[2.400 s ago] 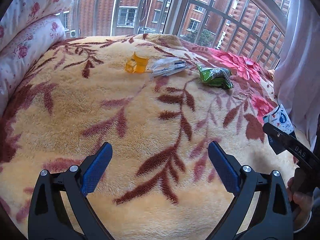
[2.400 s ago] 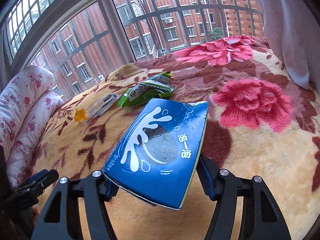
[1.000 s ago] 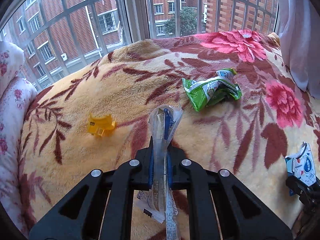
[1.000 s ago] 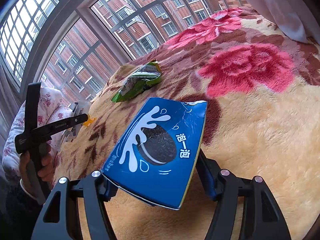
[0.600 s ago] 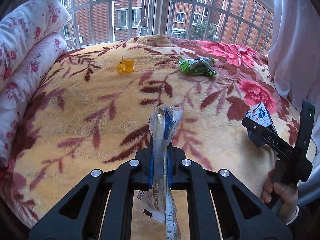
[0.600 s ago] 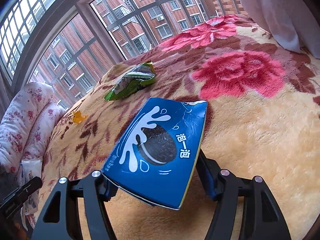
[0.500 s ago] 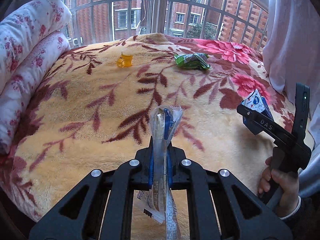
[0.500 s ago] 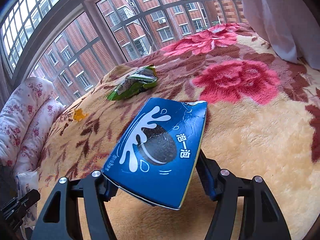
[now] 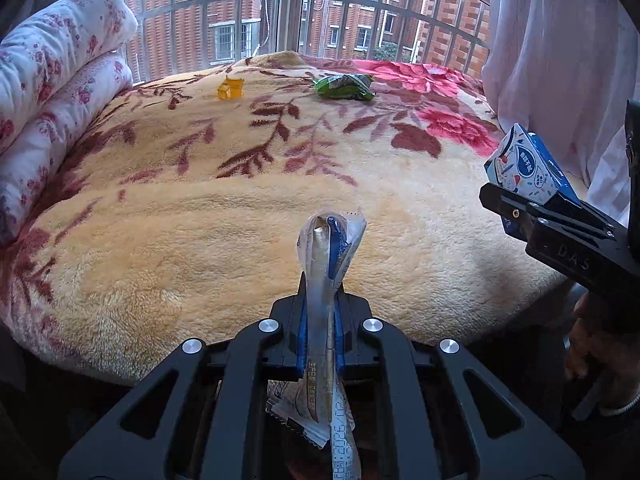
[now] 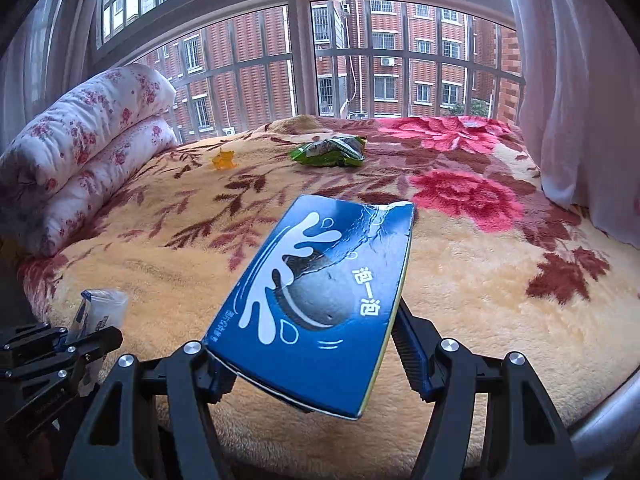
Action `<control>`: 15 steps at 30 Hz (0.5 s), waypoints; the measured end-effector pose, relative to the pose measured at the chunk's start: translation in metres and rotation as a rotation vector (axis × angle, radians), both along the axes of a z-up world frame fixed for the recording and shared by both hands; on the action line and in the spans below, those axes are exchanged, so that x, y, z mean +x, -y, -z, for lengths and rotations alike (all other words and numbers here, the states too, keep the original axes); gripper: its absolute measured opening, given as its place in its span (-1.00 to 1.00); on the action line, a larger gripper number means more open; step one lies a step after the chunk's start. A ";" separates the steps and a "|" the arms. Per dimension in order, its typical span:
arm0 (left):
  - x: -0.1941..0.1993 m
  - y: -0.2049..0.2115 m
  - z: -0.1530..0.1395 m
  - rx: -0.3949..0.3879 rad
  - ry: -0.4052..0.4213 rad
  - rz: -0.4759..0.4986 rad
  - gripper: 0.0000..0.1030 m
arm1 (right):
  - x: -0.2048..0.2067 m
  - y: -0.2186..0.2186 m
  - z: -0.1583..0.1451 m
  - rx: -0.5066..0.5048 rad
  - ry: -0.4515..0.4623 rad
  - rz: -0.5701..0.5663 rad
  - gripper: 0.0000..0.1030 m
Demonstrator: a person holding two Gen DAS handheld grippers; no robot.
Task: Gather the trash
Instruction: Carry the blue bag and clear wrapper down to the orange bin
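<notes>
Left wrist only — hand (image 9: 596,354) under blue carton (image 9: 528,170).

We note a clear plastic wrapper (image 9: 326,280) standing upright, pinched flat, and a blue cookie box (image 10: 320,304), torn at its far end, held tilted. A crumpled green snack bag (image 9: 344,87) and a small yellow piece (image 9: 230,89) lie well apart on the bed near the window.

Open blanket (image 9: 248,208) btwn quilt roll (image 9: 52,92), curtain (image 9: 560,60)
</notes>
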State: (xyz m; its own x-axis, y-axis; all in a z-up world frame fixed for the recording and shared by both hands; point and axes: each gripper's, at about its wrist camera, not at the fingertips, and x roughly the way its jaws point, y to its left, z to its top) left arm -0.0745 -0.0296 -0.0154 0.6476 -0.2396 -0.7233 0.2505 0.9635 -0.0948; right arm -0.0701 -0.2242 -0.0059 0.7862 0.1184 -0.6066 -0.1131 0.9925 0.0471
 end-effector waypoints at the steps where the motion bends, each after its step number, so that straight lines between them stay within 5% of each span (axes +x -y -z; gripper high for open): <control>1: -0.005 -0.001 0.002 0.002 0.000 0.008 -0.83 | -0.009 -0.004 0.001 -0.012 -0.001 -0.019 0.26; 15: -0.063 -0.012 0.035 0.051 -0.025 0.124 -0.83 | -0.112 -0.041 0.030 -0.075 -0.084 -0.225 0.26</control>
State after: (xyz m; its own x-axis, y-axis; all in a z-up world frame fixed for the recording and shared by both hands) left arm -0.1376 -0.0173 -0.0501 0.5970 -0.2790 -0.7522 0.3657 0.9291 -0.0544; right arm -0.1823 -0.1832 -0.0364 0.6915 0.2372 -0.6823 -0.3304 0.9438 -0.0068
